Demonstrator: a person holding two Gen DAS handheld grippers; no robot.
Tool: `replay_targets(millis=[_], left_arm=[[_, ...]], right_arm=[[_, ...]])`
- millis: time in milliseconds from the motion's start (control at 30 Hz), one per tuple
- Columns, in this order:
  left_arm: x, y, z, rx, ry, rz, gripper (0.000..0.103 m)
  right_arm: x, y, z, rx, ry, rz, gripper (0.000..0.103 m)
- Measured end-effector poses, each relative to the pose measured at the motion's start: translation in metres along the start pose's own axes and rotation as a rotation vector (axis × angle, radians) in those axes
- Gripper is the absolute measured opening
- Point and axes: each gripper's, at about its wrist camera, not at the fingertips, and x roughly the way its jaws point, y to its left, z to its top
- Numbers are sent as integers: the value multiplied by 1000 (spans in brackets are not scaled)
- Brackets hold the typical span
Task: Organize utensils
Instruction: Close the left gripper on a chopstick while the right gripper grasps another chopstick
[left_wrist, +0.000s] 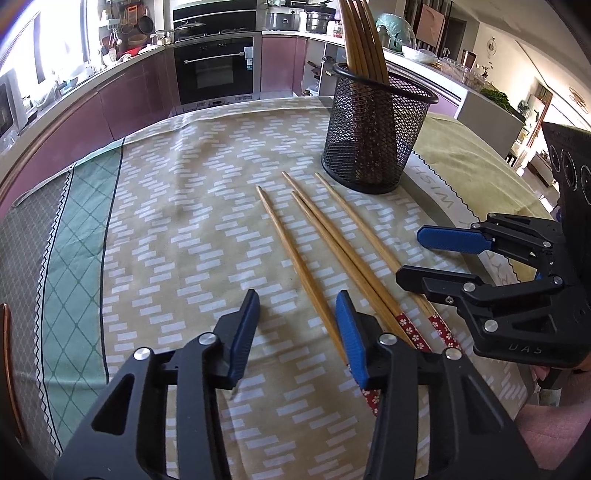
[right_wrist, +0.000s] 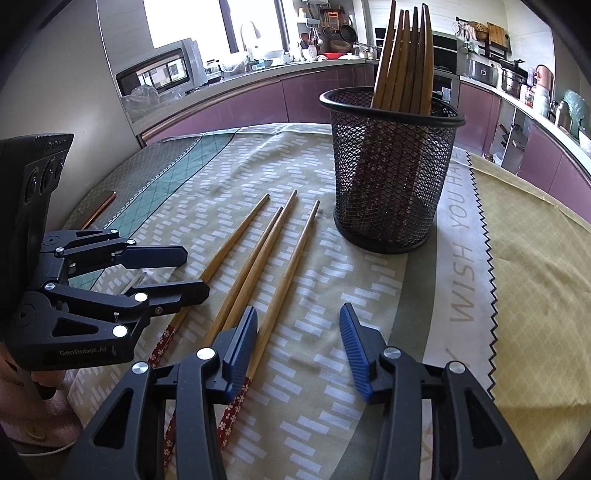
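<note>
A black mesh holder (right_wrist: 393, 177) was seen standing upright on the patterned tablecloth (right_wrist: 332, 354), and every other place is given relative to it. Several wooden chopsticks (right_wrist: 404, 62) were stood inside it, their narrow ends up and leaning together. In front of the holder, four loose chopsticks (right_wrist: 258, 258) were laid flat on the cloth, roughly side by side, with their thin tips pointed toward the holder's base and their red flowered ends (white blossoms on red) turned away from it.

The left gripper (left_wrist: 295, 321) was held low over the cloth, on the near side of the holder, its jaws apart. The outermost loose chopstick lay in the gap between the blue pads (left_wrist: 351, 332), near one pad, but whether it was touched could not be told; nothing was seen clamped.

The right gripper (right_wrist: 299, 332) was held beside the left one, also in front of the holder, its jaws apart with only bare cloth in the gap. One blue pad (right_wrist: 240, 350) stood over the flowered ends of the chopsticks, none being gripped.
</note>
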Motion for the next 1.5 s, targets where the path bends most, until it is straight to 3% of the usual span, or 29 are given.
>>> replay_targets(millis=[133, 267, 467, 833, 1133, 1200, 1500], left_arm=[[2, 2, 4, -11, -2, 4, 29], [4, 4, 7, -40, -3, 2, 13], [3, 8, 6, -83, -11, -16, 8], [-10, 7, 1, -88, -37, -64, 8], [1, -1, 0, -45, 0, -94, 9], [4, 0, 2, -40, 2, -95, 18], [16, -3, 18, 3, 4, -83, 17]], right_arm=[[6, 4, 6, -17, 8, -9, 36], [10, 5, 9, -5, 7, 2, 19], [8, -4, 7, 56, 2, 46, 8], [-13, -11, 6, 87, -64, 126, 6], [5, -8, 8, 60, 3, 150, 6], [6, -7, 9, 56, 7, 142, 6], [17, -5, 17, 46, 25, 134, 7]])
